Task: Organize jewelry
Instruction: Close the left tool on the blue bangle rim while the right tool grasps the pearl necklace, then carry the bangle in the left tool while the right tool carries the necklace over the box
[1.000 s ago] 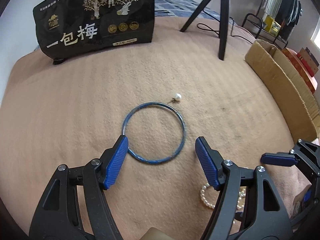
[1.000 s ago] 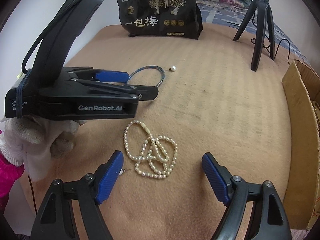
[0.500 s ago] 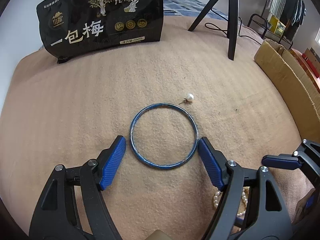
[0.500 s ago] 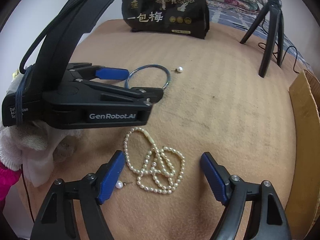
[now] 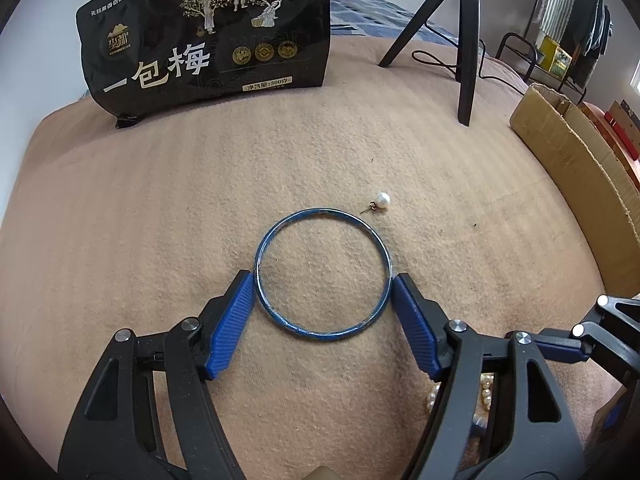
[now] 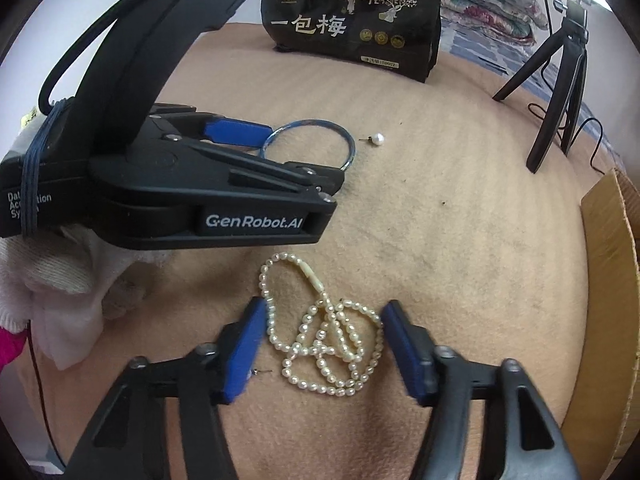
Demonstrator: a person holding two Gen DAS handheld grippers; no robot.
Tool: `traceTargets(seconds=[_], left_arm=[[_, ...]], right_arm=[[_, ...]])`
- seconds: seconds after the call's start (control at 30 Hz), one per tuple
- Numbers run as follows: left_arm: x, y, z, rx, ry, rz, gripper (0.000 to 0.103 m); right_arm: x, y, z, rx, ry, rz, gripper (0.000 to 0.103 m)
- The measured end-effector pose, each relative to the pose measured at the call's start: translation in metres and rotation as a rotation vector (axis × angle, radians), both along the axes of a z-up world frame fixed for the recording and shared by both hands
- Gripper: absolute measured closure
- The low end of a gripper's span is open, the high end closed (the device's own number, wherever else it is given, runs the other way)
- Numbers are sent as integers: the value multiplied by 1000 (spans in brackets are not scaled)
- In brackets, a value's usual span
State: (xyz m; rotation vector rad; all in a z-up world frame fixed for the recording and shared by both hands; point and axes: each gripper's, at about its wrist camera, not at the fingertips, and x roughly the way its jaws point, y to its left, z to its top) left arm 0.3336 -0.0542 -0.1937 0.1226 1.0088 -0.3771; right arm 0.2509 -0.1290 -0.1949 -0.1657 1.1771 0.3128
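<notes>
Jewelry all loose on the tan blanket, nothing sorted yet. Left gripper (image 5: 322,294) fingers apart, bracketing the thin blue metal bangle (image 5: 322,273). Right gripper (image 6: 325,342) fingers apart around the tangled white pearl necklace (image 6: 325,338), near the bangle. Single pearl stud earring (image 5: 380,201) just beyond the bangle, untouched.

A black snack bag (image 5: 208,36), a tripod (image 5: 464,36) and a cardboard box (image 5: 576,184) rest on the tan blanket (image 5: 160,208).

Tan blanket (image 5: 168,216), black tripod (image 5: 464,36), cardboard box (image 5: 576,176) at right
</notes>
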Motion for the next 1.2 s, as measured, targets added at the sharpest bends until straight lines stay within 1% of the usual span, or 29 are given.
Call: traceTargets(seconds=[0.07, 0.1, 0.17, 0.2, 0.27, 0.3, 0.43, 0.7, 0.83, 0.93, 1.2], left_arm=[[0, 1, 0, -3, -2, 2, 31], [0, 0, 0, -4, -2, 4, 31], [0, 2, 1, -12, 1, 9, 31], [1, 3, 2, -17, 3, 13, 31], [0, 4, 3, -23, 4, 18, 31], [0, 5, 4, -26, 4, 22, 31], [-1, 7, 8, -29, -3, 31, 31], [-12, 13, 25, -45, -32, 49, 32], [-20, 14, 35, -56, -47, 55, 32], [-27, 13, 44, -63, -59, 53, 32], [-49, 2, 72, -73, -101, 26, 32]], right_arm=[[0, -2, 1, -2, -1, -3, 65], [1, -4, 2, -1, 4, -4, 68], [2, -7, 2, 2, 4, -9, 79], [2, -8, 3, 2, 3, -11, 81], [2, -12, 3, 10, 5, -20, 91], [2, -14, 4, 15, 6, -24, 93], [0, -21, 6, 54, 12, -46, 94], [-12, -29, 23, 81, -24, -71, 95], [-19, -35, 38, 92, -50, -78, 95], [-26, -39, 51, 99, -71, -83, 98], [-44, -50, 81, 108, -122, -95, 98]])
